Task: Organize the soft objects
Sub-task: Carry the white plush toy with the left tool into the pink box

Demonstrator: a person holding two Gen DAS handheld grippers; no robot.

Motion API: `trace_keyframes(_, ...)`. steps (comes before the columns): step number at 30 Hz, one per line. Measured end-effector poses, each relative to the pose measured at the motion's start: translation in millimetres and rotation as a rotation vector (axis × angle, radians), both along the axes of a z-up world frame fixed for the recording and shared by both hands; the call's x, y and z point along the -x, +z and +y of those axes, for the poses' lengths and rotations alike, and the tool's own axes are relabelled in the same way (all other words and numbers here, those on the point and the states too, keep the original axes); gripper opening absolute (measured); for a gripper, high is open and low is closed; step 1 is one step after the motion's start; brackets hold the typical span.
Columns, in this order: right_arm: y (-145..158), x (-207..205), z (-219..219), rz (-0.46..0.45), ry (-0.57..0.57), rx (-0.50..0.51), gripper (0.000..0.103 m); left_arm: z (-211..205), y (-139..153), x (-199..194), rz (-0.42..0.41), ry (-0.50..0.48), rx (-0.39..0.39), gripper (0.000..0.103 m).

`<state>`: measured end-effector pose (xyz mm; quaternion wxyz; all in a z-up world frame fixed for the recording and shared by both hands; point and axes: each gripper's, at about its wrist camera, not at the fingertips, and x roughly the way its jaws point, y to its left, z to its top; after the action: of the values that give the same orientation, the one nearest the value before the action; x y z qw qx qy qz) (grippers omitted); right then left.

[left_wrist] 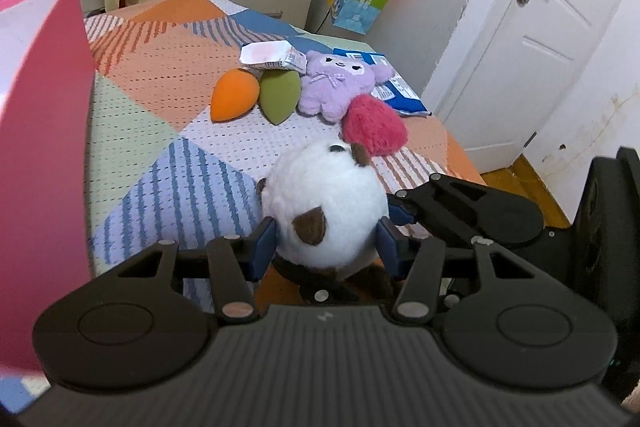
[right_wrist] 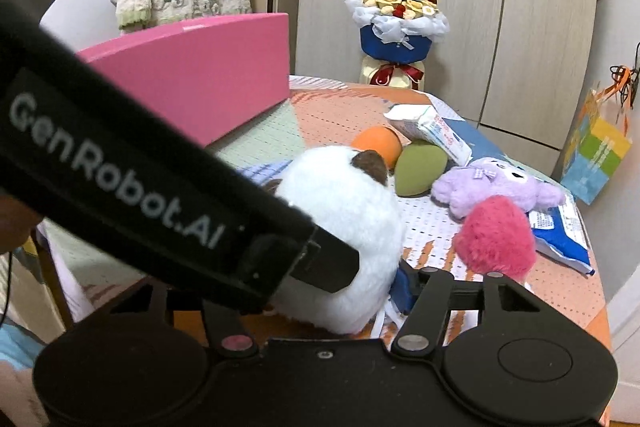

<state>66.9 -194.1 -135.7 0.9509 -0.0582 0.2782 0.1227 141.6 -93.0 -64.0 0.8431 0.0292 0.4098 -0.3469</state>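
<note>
Left gripper [left_wrist: 326,241] nearest the lens, blue pads pressed on either flank of white plush ball [left_wrist: 326,203] with brown patches: pinching it. Right gripper [right_wrist: 320,287] reaches the same ball; one blue finger [right_wrist: 404,289] shows against its side, the other hidden behind the left tool's body, grip cannot be told. Pink fuzzy heart [left_wrist: 374,125] at 1 o'clock of the ball, purple plush [left_wrist: 340,83] beyond at 12, orange sponge [left_wrist: 232,97] and green sponge [left_wrist: 280,95] at 11. Pink box [left_wrist: 44,115] at 9, on patchwork bedspread [left_wrist: 160,155].
</note>
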Motion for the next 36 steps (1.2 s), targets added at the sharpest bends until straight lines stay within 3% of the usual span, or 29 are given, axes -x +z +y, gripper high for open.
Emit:
trace_keyframes(11, 34, 25, 10, 0.092, 0.044, -0.097, 0.065, 30, 36, 38, 0.019, -0.047, -0.031, 0.052)
trace_keyframes(28, 92, 66, 90, 0.187, 0.225, -0.032, 0.065, 124, 78, 66, 0.186, -0.001, 0.018, 0.051)
trace_keyframes(33, 110, 73, 119, 0.181, 0.286, -0.02, 0.065, 156, 97, 74, 0.187, 0.024, 0.027, 0.051)
trace_keyframes(36, 124, 72, 132, 0.158, 0.323, -0.019, 0.065, 170, 111, 77, 0.147, 0.042, 0.029, 0.051)
